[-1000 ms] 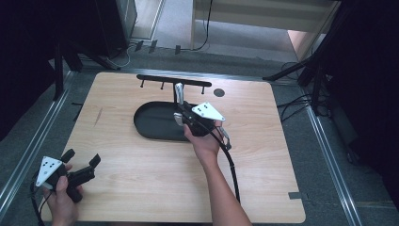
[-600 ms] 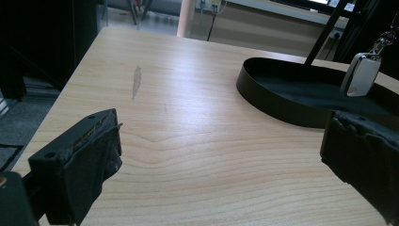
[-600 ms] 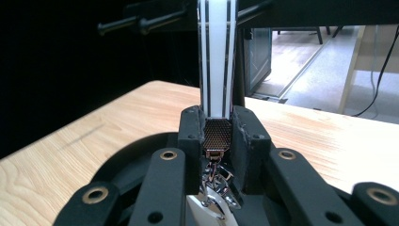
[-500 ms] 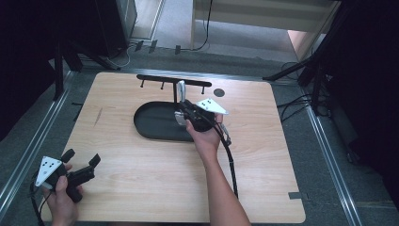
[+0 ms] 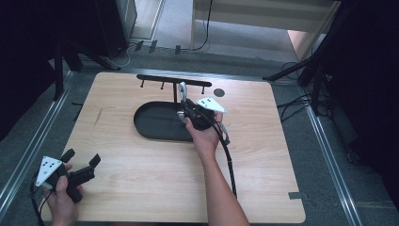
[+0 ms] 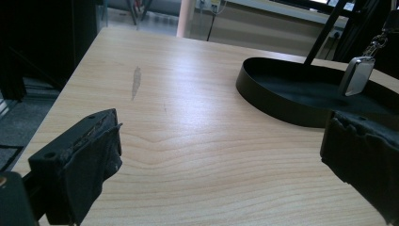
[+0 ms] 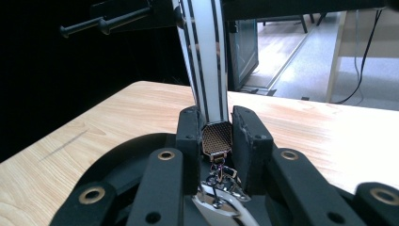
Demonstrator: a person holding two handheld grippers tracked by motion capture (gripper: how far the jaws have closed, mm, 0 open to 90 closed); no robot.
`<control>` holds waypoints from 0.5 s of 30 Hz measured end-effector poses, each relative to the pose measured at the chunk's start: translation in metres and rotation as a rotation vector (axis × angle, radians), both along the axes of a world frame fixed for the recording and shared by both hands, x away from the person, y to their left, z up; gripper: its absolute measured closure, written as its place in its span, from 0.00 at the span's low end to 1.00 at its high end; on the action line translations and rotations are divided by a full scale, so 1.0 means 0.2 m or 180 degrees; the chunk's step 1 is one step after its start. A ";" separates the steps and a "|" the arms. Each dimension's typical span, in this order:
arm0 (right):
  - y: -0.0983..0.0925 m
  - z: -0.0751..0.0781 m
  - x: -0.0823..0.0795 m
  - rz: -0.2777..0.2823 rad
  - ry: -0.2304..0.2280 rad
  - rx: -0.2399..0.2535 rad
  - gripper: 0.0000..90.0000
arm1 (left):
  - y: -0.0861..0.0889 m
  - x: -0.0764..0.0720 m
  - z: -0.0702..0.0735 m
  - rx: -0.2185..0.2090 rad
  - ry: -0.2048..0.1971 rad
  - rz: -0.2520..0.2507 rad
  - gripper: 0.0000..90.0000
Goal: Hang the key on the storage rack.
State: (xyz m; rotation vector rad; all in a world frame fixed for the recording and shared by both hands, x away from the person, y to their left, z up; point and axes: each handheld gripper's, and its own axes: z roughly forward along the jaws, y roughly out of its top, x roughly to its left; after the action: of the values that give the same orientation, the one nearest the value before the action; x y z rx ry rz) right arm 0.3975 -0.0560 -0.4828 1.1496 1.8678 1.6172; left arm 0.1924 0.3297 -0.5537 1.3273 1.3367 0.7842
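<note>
- The right gripper (image 5: pixel 184 107) sits over the 3 o'clock end of the black oval tray (image 5: pixel 150 123), near the middle of the wooden table (image 5: pixel 141 188), held in the person's right hand (image 5: pixel 203 136).
- Its jaws are pressed together on a white strap with black stripes (image 7: pixel 207 61); the right gripper view shows the strap rising straight up from between the two pads (image 7: pixel 249 136).
- In the same view, a small mesh-patterned metal tab (image 7: pixel 217 137) ends the strap between the jaws, and a silvery chain and clasp (image 7: pixel 219 186) hang below it.
- From above, the top of the strap (image 5: pixel 182 90) stands just short of the black rack with pegs (image 5: pixel 173 80) at the table's 12 o'clock edge. I cannot tell whether it touches a peg.
- The left gripper (image 5: pixel 81 160) is well apart from all this, down at the 7 o'clock corner of the table, held in the left hand (image 5: pixel 61 200).
- Its jaws are spread wide with nothing between them; the left gripper view shows bare wood between the two pads (image 6: pixel 94 160).
- That view also takes in the tray (image 6: pixel 277 99) at about 2 o'clock, with a silvery piece (image 6: pixel 356 75) hanging over it.
- A grey scuff mark (image 6: pixel 136 81) marks the wood at 11 o'clock from the left gripper.
- A small dark round spot (image 5: pixel 219 92) sits on the table at 1 o'clock, just beyond the right gripper.
</note>
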 end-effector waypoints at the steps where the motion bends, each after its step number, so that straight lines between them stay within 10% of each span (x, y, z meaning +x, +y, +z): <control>1: 0.00 0.00 0.00 0.0006 0.0030 0.0039 0.82 | 0.00 0.00 0.00 -0.0002 -0.0001 -0.0001 0.00; 9: -0.01 -0.02 0.02 -0.0172 0.0188 0.0065 0.81 | 0.00 0.00 0.00 -0.0010 0.0002 -0.0004 0.00; 15: -0.01 -0.03 0.01 -0.0240 0.0048 -0.0149 0.69 | 0.00 0.00 0.00 -0.0015 0.0001 -0.0003 0.00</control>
State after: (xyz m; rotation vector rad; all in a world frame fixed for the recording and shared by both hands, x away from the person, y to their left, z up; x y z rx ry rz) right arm 0.3987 -0.0576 -0.4887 1.2008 1.8391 1.5202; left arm 0.1924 0.3299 -0.5537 1.3243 1.3373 0.7798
